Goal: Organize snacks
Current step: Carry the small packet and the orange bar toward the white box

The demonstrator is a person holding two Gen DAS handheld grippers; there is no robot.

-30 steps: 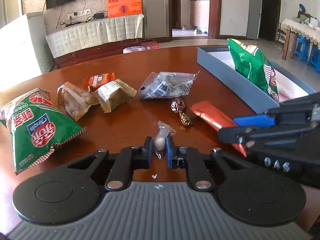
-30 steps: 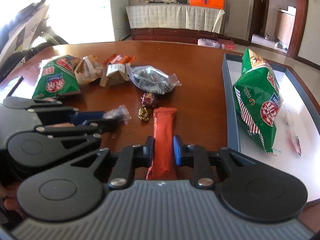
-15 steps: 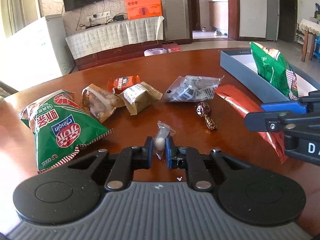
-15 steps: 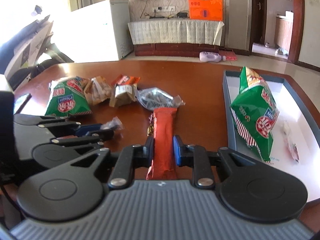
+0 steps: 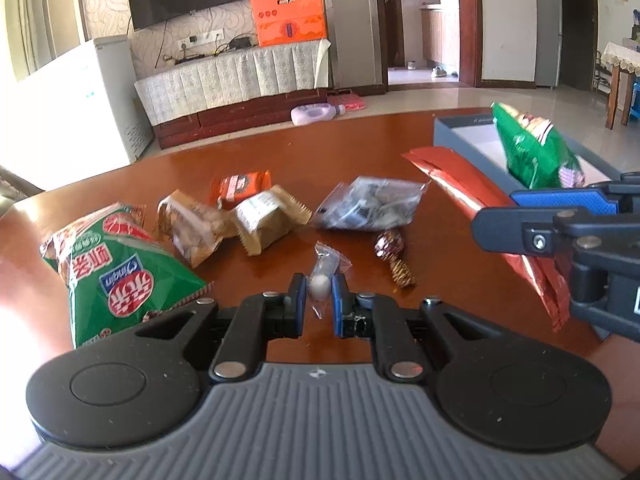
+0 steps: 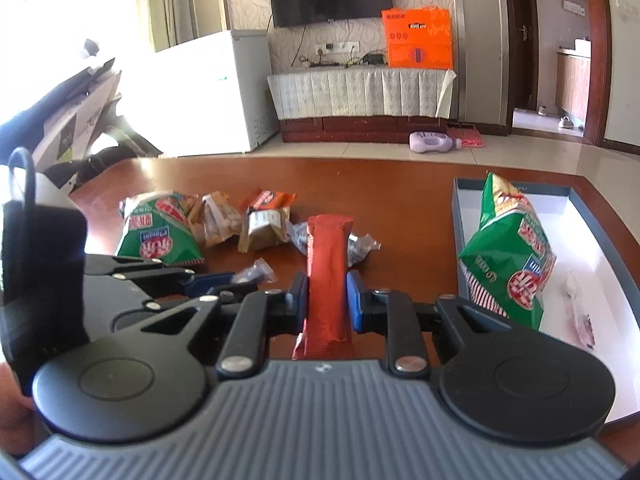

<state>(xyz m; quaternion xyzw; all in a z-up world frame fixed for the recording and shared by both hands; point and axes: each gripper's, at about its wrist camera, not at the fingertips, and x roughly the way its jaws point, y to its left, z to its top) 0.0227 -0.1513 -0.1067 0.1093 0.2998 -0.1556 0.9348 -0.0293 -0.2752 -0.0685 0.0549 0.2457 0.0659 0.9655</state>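
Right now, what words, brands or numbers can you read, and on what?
"Qinqin": blue oval on the green foil snack bag lying on the table, appearing upside down.
Green bag in the grey box: print too blurred.
Orange cardboard box, small packets: unreadable.

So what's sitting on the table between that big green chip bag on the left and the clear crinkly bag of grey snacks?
In the left wrist view, two tan wrapped snacks and a small orange packet behind them.
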